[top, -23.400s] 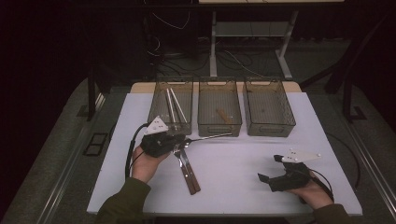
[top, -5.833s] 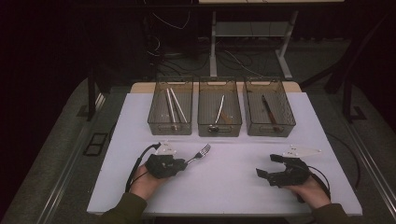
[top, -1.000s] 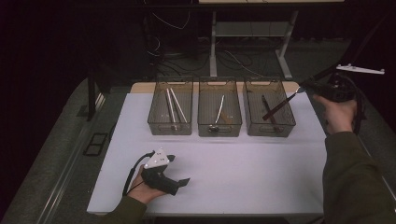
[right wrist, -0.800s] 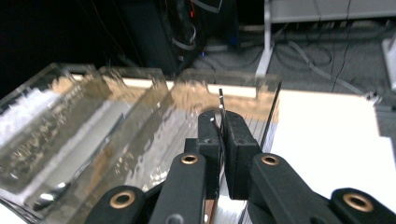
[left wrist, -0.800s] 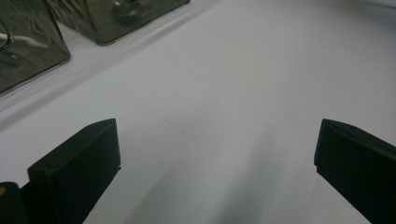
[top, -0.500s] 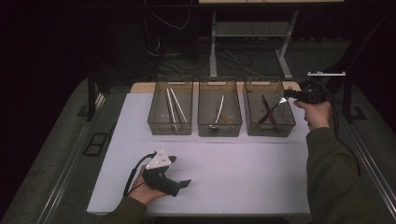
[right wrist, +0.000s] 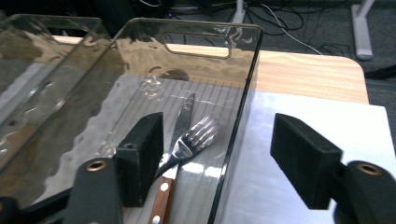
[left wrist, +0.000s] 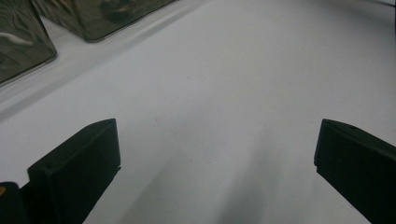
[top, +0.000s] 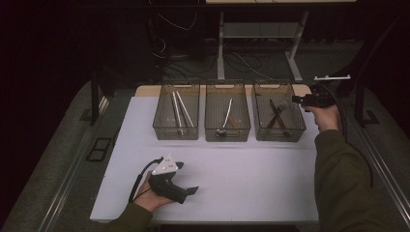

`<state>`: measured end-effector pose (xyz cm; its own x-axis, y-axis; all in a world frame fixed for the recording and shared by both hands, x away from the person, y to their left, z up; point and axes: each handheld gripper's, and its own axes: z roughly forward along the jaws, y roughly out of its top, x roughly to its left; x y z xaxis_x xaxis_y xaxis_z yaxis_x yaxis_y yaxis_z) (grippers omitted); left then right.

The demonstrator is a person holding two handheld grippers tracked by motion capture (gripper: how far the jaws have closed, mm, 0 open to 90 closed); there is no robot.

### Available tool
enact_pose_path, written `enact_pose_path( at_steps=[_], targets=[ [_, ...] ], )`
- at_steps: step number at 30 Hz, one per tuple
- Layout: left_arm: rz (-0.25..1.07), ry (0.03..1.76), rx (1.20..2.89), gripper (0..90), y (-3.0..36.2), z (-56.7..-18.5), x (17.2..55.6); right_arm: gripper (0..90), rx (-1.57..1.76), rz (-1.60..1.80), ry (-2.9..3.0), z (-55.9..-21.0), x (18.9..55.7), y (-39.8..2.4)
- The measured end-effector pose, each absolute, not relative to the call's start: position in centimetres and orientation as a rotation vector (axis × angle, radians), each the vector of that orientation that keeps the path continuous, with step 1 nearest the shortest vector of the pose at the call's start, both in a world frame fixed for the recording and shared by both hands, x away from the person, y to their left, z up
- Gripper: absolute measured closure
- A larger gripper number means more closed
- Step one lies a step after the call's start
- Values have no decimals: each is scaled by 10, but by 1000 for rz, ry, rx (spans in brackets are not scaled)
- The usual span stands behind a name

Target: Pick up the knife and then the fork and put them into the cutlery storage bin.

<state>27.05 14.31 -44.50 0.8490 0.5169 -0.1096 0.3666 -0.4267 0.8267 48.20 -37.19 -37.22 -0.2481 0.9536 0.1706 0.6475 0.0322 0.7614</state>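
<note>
The white table (top: 241,188) carries three clear smoky plastic bins in a row at its far edge, apparently one for each kind of cutlery, so the work in hand reads as sorting. The left bin (top: 176,116) holds long pale utensils lying lengthwise, the middle bin (top: 227,116) a slim metal piece, and the right bin (top: 278,116) a fork (right wrist: 194,140) crossed over a wood-handled knife (right wrist: 180,140), both resting on the bin's ribbed floor. The right gripper (top: 302,100) sits at that bin's outer rim, held level and pointing in over the wall; its jaws have just been opening, and in the right gripper view they straddle the wall with nothing clamped between them, one pad inside next to the fork and one outside over the table. That fits a drop just made: the fork lies free, tines shiny and curved, its handle hidden behind the jaw. The left gripper (top: 176,186) rests on the bare table near the front edge, jaws spread wide and empty, parked out of the way while the other hand works.
</note>
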Motion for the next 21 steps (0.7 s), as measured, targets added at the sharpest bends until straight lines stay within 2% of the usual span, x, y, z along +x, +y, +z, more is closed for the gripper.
enact_pose_path(
  at_steps=[10,16,21],
  targets=[
    [206,640,2071,0,143,-444,270,269,1470,1282,1956,-363,448,-364],
    [209,635,2067,0,146,-443,271,204,1358,1353,2040,-367,416,-346],
    [204,619,2080,0,146,-442,271,195,1287,1362,2130,-373,393,-328]
  ],
)
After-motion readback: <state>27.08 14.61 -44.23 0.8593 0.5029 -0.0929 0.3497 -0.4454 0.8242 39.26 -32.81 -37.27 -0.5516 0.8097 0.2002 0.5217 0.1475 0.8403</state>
